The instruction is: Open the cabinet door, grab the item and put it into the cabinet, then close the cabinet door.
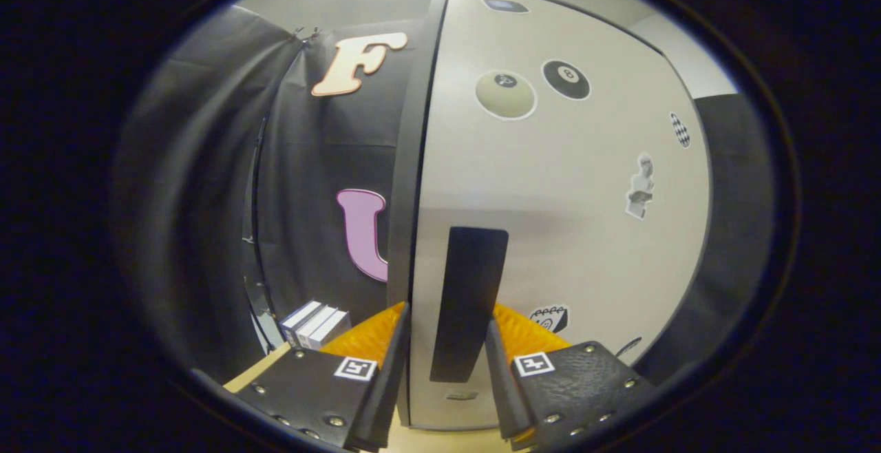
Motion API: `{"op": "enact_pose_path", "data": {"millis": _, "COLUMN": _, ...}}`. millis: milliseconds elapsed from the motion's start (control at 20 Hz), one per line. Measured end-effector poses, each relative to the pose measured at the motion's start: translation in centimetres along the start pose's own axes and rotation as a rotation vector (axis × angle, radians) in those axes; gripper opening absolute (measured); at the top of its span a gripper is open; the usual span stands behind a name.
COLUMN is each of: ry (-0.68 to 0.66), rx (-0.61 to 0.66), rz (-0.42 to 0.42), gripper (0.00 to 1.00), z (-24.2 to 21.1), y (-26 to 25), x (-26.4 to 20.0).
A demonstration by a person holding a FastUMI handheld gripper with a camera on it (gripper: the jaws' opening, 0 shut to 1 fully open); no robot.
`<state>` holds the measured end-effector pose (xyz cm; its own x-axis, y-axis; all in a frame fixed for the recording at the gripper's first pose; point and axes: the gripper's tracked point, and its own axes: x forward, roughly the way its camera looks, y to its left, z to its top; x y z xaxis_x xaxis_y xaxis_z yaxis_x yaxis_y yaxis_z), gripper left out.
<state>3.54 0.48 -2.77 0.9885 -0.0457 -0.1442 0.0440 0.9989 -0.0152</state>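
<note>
Cabinet door (564, 233) stands close ahead, pale and flat, upright, with stickers scattered across its face. Dark vertical handle (469, 301) sits low on the door near its left edge, where a dark side panel (406, 184) of the cabinet runs up beside it.

Gripper (447, 377) is parted to a middling width, fingers straddling the handle: left finger (389, 377) just left of it, near the door's edge, right finger (501, 384) just right of it. A gap shows on each side, so no press on it that I can confirm. Door looks shut or nearly so; cannot tell from this angle.

Small boxes (315, 325), pale with dark sides, stand far left on the light tabletop (258, 370) against the booth wall, well apart from the fingers. Likely the item to stow.

Handling, as judged: the door is rigid, probably light on its hinge. The handle is stiff, smooth, possibly slick. Best grip is mid-handle, fingers closing squarely on its two long sides, then an arcing pull.
</note>
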Motion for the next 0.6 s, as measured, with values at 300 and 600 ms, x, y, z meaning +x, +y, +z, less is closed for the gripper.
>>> {"op": "enact_pose_path", "data": {"millis": 300, "ry": 0.015, "rx": 0.052, "rz": -0.065, "gripper": 0.28, "z": -0.3, "y": -2.0, "x": 0.4}}
{"op": "enact_pose_path", "data": {"millis": 600, "ry": 0.022, "rx": 0.025, "rz": -0.031, "gripper": 0.18, "z": -0.3, "y": -1.7, "x": -0.9}}
